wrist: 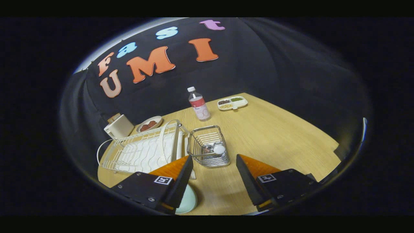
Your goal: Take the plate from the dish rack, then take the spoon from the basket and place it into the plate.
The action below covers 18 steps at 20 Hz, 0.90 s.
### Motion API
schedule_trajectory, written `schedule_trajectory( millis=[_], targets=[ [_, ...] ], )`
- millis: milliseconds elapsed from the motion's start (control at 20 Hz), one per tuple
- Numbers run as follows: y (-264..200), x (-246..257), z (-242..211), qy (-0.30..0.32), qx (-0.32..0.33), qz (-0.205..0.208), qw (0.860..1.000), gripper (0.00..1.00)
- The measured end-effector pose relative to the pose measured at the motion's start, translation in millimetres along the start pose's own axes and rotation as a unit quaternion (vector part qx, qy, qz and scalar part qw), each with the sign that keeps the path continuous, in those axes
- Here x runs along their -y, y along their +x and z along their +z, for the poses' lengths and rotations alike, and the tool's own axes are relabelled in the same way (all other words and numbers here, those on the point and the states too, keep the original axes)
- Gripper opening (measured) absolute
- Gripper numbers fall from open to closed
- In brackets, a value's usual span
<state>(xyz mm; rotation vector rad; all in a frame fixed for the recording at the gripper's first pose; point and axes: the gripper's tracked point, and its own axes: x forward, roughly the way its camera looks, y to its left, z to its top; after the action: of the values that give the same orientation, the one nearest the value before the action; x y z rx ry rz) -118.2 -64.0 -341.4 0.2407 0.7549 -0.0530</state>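
Tongs [213,176] released, nothing held, just short of the basket [208,145]. Plate [187,200] already on bench [275,136]. Advised: descend squarely onto the spoon [217,149].

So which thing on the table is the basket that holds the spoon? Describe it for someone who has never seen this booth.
Start at the white dish rack on the wooden table. Right beside it stands the wire basket, just ahead of the open claw, with a clear bottle behind it. Unlike the flat white rack, it is a small, tall, silvery mesh box with utensils inside.
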Motion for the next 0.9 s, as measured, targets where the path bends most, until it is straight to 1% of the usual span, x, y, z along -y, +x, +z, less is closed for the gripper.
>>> schedule_trajectory(
  millis=[250,350,400,550,650,700,750,800,850,900],
  targets=[
    [11,-8,14,-0.022,0.030,-0.005,0.999,0.80],
    [13,-16,17,-0.030,0.038,0.005,0.999,0.80],
    [12,-21,18,-0.040,0.041,0.010,0.998,0.78],
    [15,-32,9,-0.081,0.031,0.023,0.996,0.75],
    [17,-36,9,-0.099,0.029,0.023,0.994,0.69],
    [18,-37,8,-0.106,0.025,0.024,0.994,0.59],
    [19,-40,9,-0.112,0.025,0.027,0.993,0.54],
    [19,-42,9,-0.118,0.024,0.028,0.992,0.45],
    [20,-41,9,-0.126,0.022,0.026,0.991,0.40],
    [22,-36,9,-0.136,0.019,0.012,0.990,0.29]
  ],
)
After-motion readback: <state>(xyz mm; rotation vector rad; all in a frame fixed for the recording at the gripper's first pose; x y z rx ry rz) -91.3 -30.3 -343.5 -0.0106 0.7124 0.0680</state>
